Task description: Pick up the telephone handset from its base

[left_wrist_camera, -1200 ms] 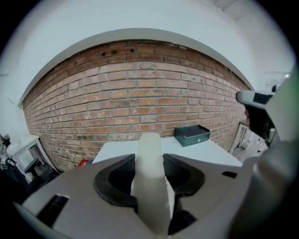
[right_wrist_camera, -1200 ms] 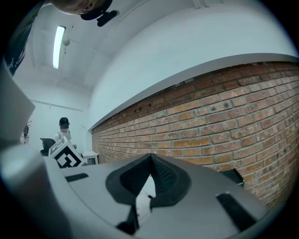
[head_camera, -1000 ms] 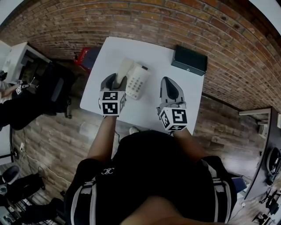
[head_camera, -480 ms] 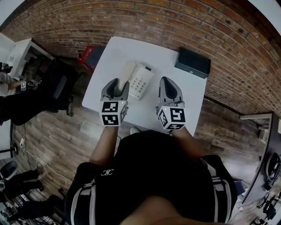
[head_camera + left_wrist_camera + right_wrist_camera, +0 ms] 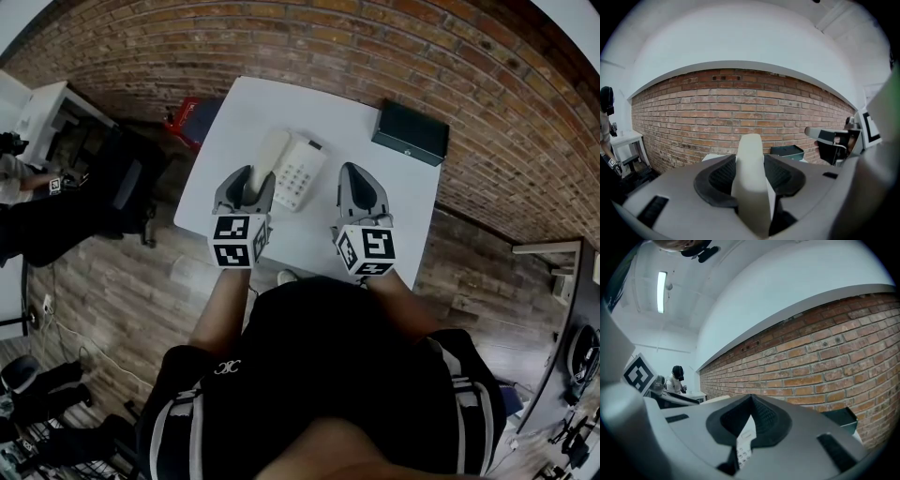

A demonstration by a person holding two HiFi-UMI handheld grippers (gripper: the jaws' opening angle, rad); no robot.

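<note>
1. The telephone handset is a cream bar. It stands between the jaws of the left claw, and the two dark ribbed pads press on its sides, so this claw is clamped on it.
2. In the head view the handset reaches forward from the left claw, along the left side of the base on the white worktop. I cannot tell there whether it has already come clear of its cradle.
3. The right claw is empty and its jaws are together at the tips. Only the keypad of the base shows through the gap below the tips in the right gripper view. This claw hangs just right of the base and does not touch it.
4. I judge the handset to be light, stiff and hollow plastic. It will not bend in the grip, and it should be strong enough for a firm squeeze.
5. Its surface looks smooth and rounded, so it may slip or turn between the pads if it is tilted quickly. The ribbed rubber should help against this.
6. The middle bar is the good place to hold, because there the weight is balanced. As far as the views show, the grip is towards the near end, so the far end may drop a little.
7. No cord can be seen. If there is one, it will pull back on the handset, so a slow straight lift seems wise.
</note>
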